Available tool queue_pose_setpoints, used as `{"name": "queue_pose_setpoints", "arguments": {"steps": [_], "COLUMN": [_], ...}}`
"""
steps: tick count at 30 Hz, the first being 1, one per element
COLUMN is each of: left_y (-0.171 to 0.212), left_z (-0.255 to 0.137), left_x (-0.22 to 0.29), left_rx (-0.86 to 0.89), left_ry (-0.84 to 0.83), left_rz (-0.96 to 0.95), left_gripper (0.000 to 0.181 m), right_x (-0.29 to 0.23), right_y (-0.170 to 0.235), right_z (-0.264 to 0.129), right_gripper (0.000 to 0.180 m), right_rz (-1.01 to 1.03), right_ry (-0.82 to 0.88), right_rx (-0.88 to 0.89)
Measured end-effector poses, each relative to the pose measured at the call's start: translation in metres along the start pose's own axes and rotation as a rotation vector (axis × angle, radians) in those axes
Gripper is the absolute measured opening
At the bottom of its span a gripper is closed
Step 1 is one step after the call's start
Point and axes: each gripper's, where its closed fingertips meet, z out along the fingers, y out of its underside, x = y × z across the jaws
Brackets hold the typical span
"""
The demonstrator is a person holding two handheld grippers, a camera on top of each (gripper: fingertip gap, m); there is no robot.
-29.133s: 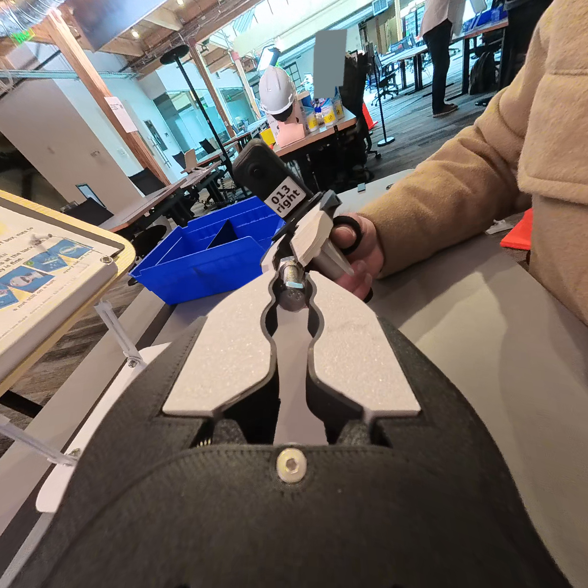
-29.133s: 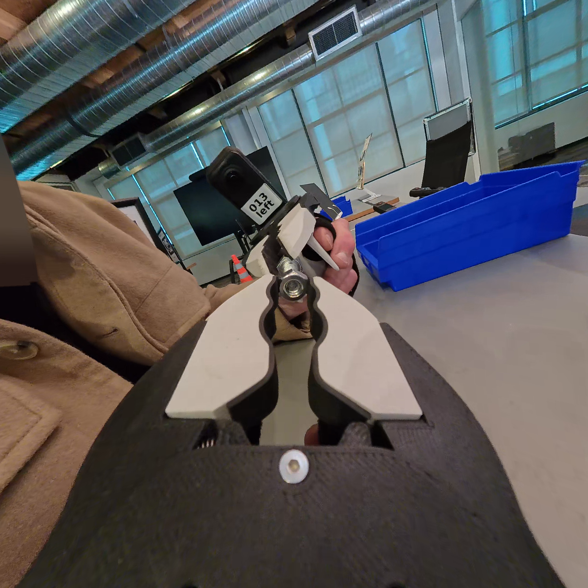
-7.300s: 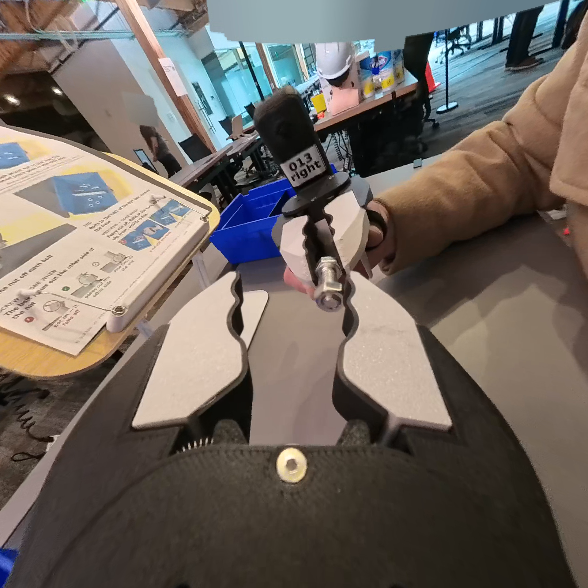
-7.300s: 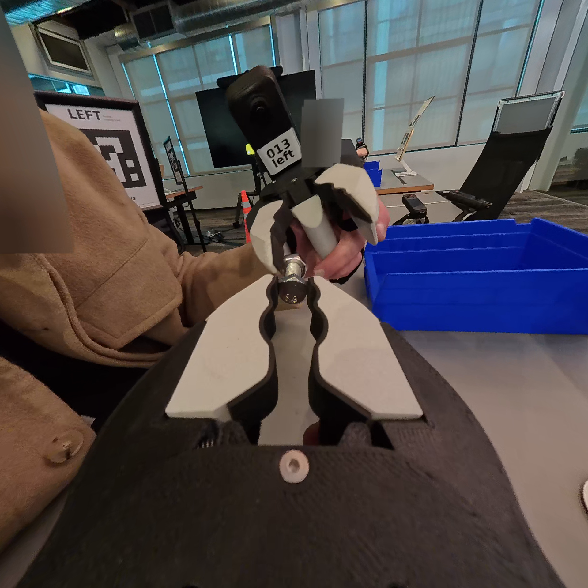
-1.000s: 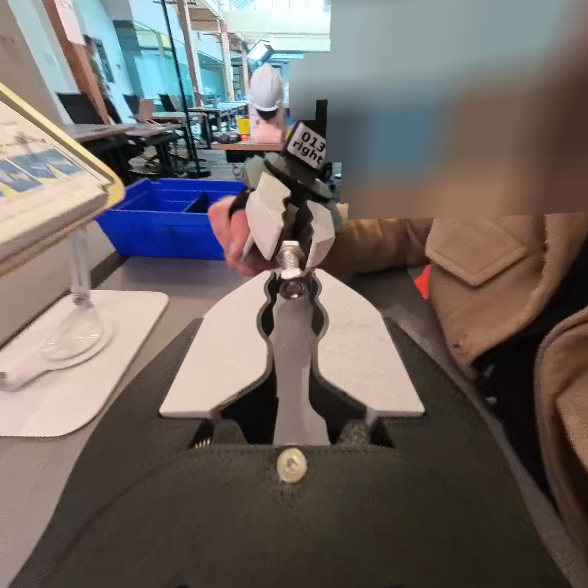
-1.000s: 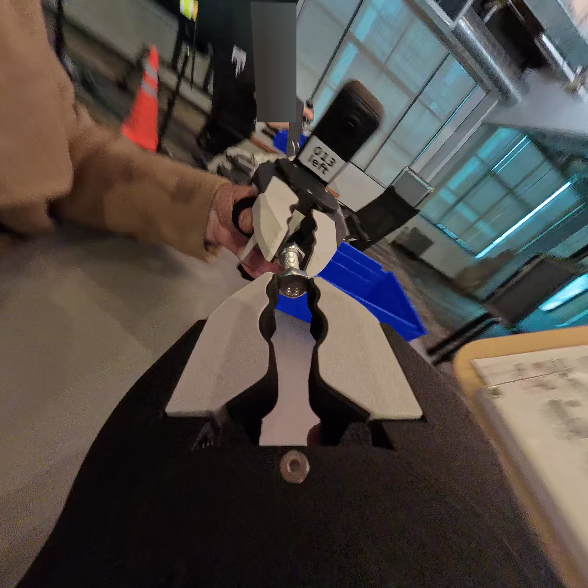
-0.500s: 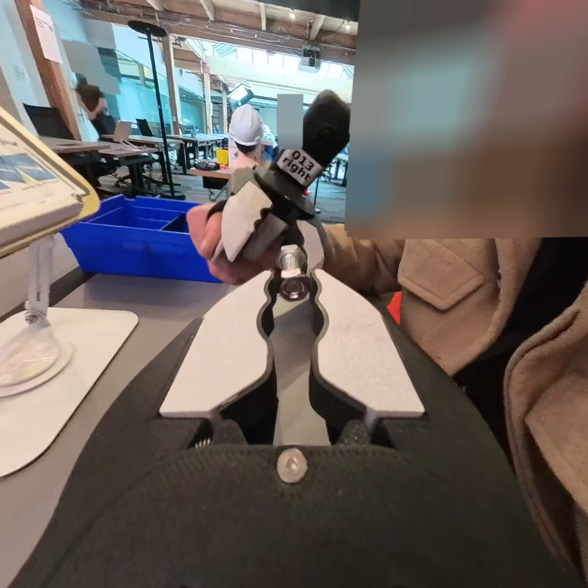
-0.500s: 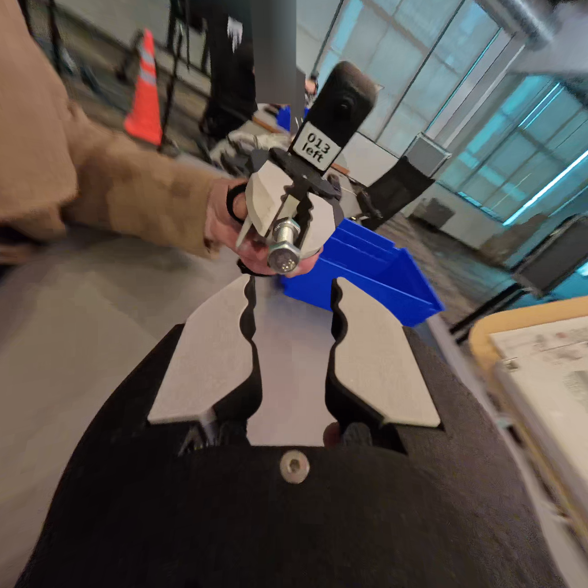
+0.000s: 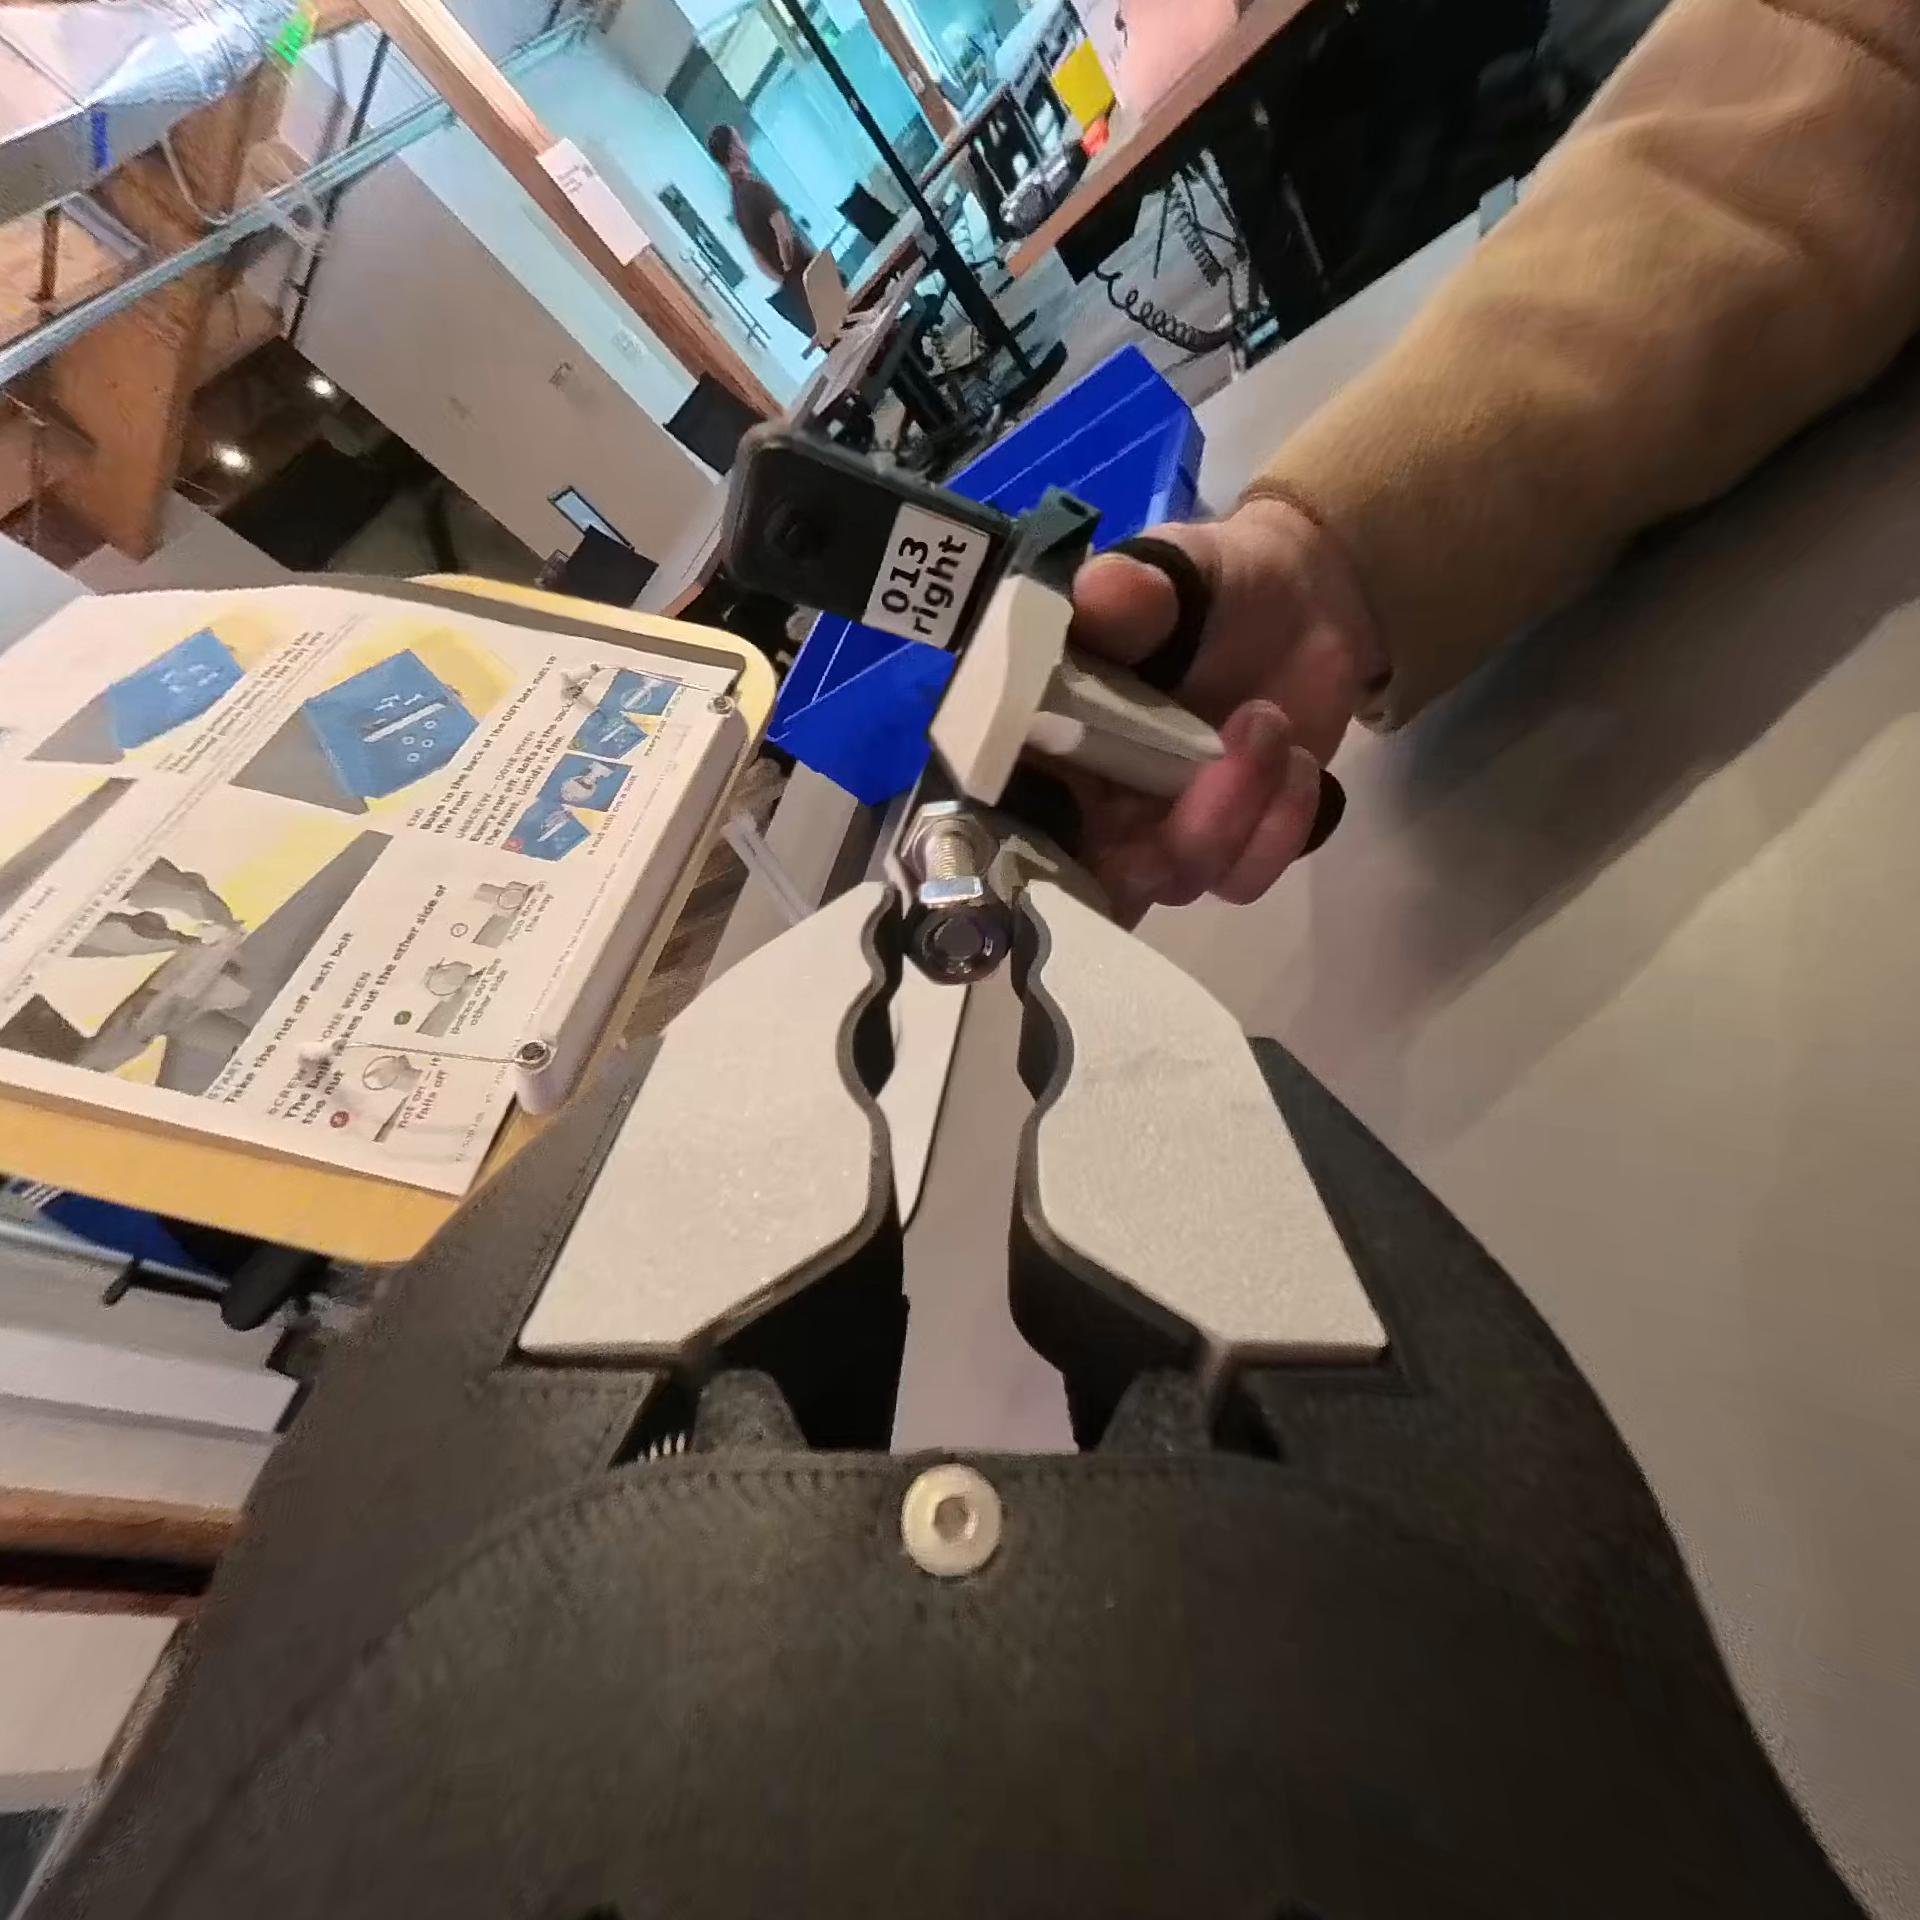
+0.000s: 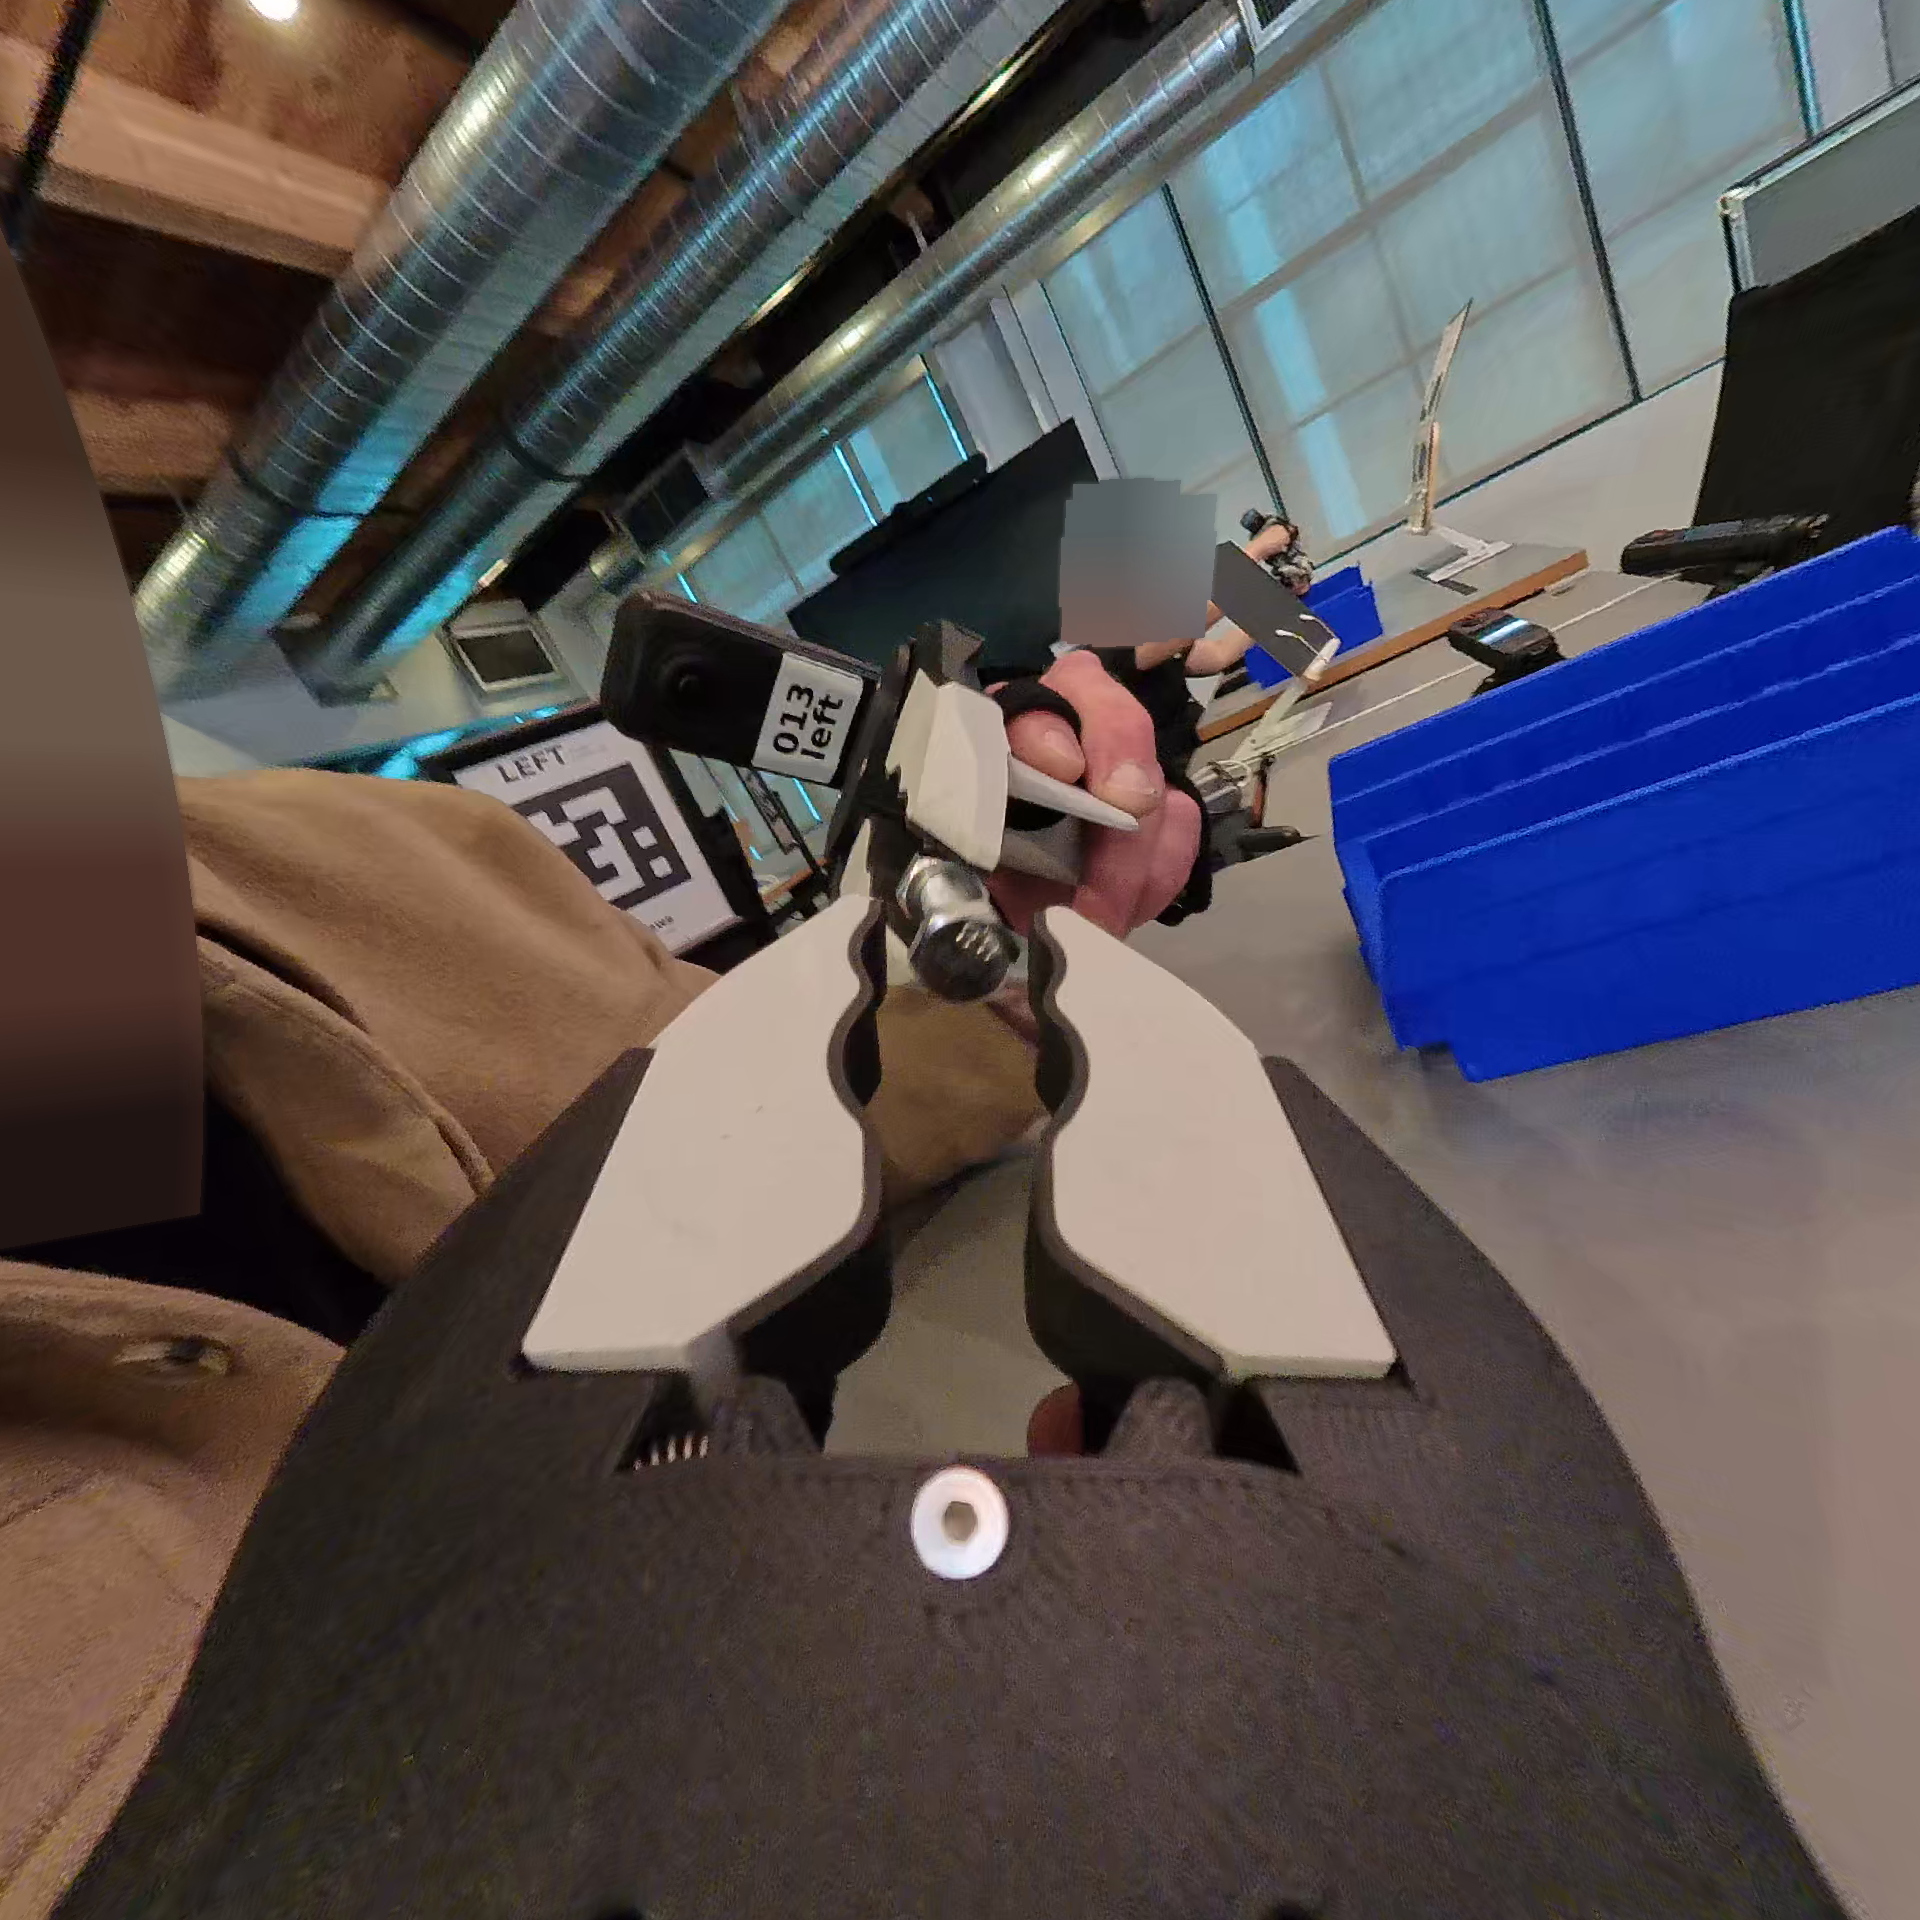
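Left claw (image 9: 953,914) is clenched on the nut (image 9: 951,940). The hex sits in the first scallop just behind the fingertips, flats against the black inner edges. Right claw (image 10: 956,930) faces it nose to nose and looks clamped on the bolt (image 10: 954,961) by its head, in the same front scallop. There is a sliver of gap on one side, so that grip reads a bit looser. Both pieces hang in the air between the two claw tips, off the table (image 9: 1610,1091).

Hold quality, as a judgement: both claws bite at the very tip, near the same axis. The bolt head sits slightly tilted in the right claw, so the two are not perfectly coaxial. Only a short run of threaded shank (image 9: 943,857) shows between nut and head.

Materials:
- Nut and bolt are bright zinc steel, shiny, with sharp hex edges and fine thread.
- Claw fingers are matte pale-grey plates with a grainy face, wavy black liners and rough black printed bodies.
- The table is smooth, flat grey.

Around the claws:
- A glossy blue plastic bin (image 10: 1662,831) with ribbed walls stands ahead-right of the right claw, well apart.
- A printed instruction sheet on a rounded wooden board (image 9: 312,852) stands just left of the left claw.
- A person's hand (image 9: 1226,769) in a tan fleecy sleeve (image 9: 1610,312) squeezes the right claw's trigger.
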Motion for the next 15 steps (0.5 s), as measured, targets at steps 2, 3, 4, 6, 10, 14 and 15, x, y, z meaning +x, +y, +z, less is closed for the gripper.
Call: {"name": "queue_pose_setpoints", "arguments": {"steps": [2, 3, 4, 6, 10, 14, 15], "left_y": [-0.0012, -0.001, -0.0014, -0.0045, -0.0081, -0.0074, -0.0079], "left_z": [0.001, 0.0012, 0.0012, 0.0005, 0.0002, 0.0011, 0.0016], "left_x": [0.0023, 0.0023, 0.0031, 0.0029, 0.0031, 0.004, 0.0047], "left_rx": [-0.002, -0.003, -0.001, 0.009, 0.017, 0.062, 0.087], "left_ry": [0.006, 0.003, 0.005, -0.005, -0.012, 0.062, 0.101], "left_rz": [0.01, 0.016, 0.021, 0.036, 0.041, -0.132, -0.213], "left_gripper": [0.019, 0.019, 0.019, 0.019, 0.019, 0.019, 0.019], "right_x": [0.0004, 0.0003, -0.0004, -0.0026, -0.0056, -0.0047, -0.0049], "right_y": [0.0009, 0.0011, 0.0013, 0.0003, -0.0013, -0.0007, -0.0002], "right_z": [-0.0002, -0.0003, -0.0003, 0.0, 0.0001, -0.0009, -0.0015], "right_gripper": [0.02, 0.02, 0.02, 0.019, 0.019, 0.019, 0.019], "right_rz": [0.023, 0.023, 0.022, 0.029, -0.03, -0.201, -0.272], "right_ry": [-0.011, -0.012, -0.017, -0.028, -0.017, 0.047, 0.072], "right_rx": [0.003, 0.004, 0.003, 0.004, 0.0, -0.026, -0.048]}}
